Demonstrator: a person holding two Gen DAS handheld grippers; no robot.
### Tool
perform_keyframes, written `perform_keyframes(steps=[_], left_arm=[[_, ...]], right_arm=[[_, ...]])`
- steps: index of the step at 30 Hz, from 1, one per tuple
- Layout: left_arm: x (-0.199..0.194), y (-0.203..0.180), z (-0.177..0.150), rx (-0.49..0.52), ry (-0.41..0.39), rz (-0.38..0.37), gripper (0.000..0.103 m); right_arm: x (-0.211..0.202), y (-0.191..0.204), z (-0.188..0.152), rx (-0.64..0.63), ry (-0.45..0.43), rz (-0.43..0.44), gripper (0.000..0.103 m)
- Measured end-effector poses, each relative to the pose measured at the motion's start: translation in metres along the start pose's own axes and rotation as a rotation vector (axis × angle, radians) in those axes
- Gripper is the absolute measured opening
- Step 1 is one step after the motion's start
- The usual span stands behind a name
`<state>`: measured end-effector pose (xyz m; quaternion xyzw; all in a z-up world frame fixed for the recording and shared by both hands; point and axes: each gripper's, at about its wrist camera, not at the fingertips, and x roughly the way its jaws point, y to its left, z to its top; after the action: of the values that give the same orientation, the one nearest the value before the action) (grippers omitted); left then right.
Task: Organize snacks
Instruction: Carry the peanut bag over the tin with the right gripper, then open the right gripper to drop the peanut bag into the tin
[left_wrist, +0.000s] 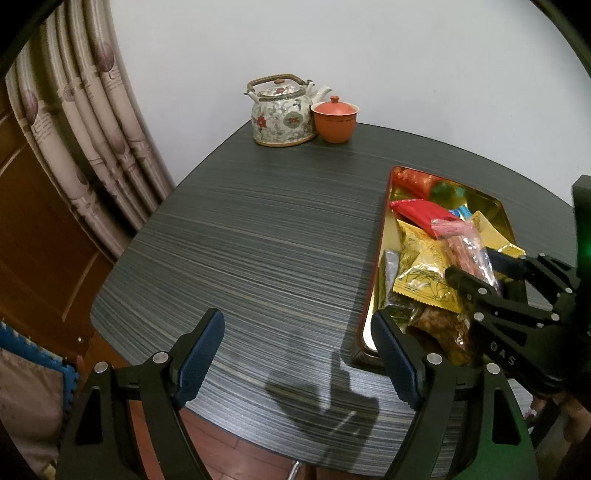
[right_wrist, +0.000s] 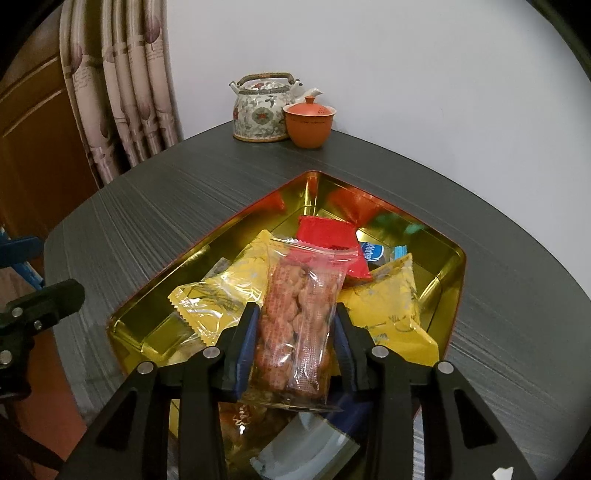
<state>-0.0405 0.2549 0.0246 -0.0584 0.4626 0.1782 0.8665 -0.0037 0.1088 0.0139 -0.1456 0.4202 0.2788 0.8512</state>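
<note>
Right wrist view: we've got the clear peanut packet (right_wrist: 297, 325) lying lengthwise between the right gripper (right_wrist: 295, 332) pads over the gold tray (right_wrist: 448, 291), jaws barely touching; left gripper (left_wrist: 297, 354) spread, empty.

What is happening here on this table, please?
A person is sorting snacks with two hand-held grippers. The right gripper is over the gold tray, and a clear packet of reddish snacks lies between its fingers, on top of yellow and red packets. The left gripper is open and empty over the dark table. A teapot and a lidded cup stand at the back.
</note>
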Motion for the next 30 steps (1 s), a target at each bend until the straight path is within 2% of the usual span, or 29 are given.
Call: perform_keyframes(steps=[1, 3, 6, 10, 12, 17, 30], left_arm=[[0.000, 0.000, 0.000, 0.001, 0.001, 0.000, 0.082], [0.000, -0.001, 0.000, 0.004, 0.003, 0.000, 0.082], [0.001, -0.002, 0.000, 0.007, 0.004, 0.001, 0.082], [0.001, -0.002, 0.000, 0.010, 0.006, 0.003, 0.082], [0.001, -0.003, 0.000, 0.016, 0.004, 0.004, 0.082], [0.000, -0.006, -0.001, 0.035, 0.001, 0.004, 0.082], [0.000, -0.017, -0.005, 0.065, 0.011, -0.005, 0.082]], right_arm=[[-0.002, 0.000, 0.000, 0.008, -0.005, -0.002, 0.050], [-0.010, -0.001, 0.000, 0.023, -0.026, -0.013, 0.065], [-0.021, -0.002, 0.000, 0.038, -0.046, -0.021, 0.074], [-0.037, -0.005, -0.001, 0.078, -0.054, -0.015, 0.078], [-0.043, -0.006, -0.002, 0.093, -0.053, -0.028, 0.089], [-0.058, -0.006, -0.011, 0.127, -0.040, -0.048, 0.101], [-0.062, -0.007, -0.040, 0.176, 0.021, -0.041, 0.102]])
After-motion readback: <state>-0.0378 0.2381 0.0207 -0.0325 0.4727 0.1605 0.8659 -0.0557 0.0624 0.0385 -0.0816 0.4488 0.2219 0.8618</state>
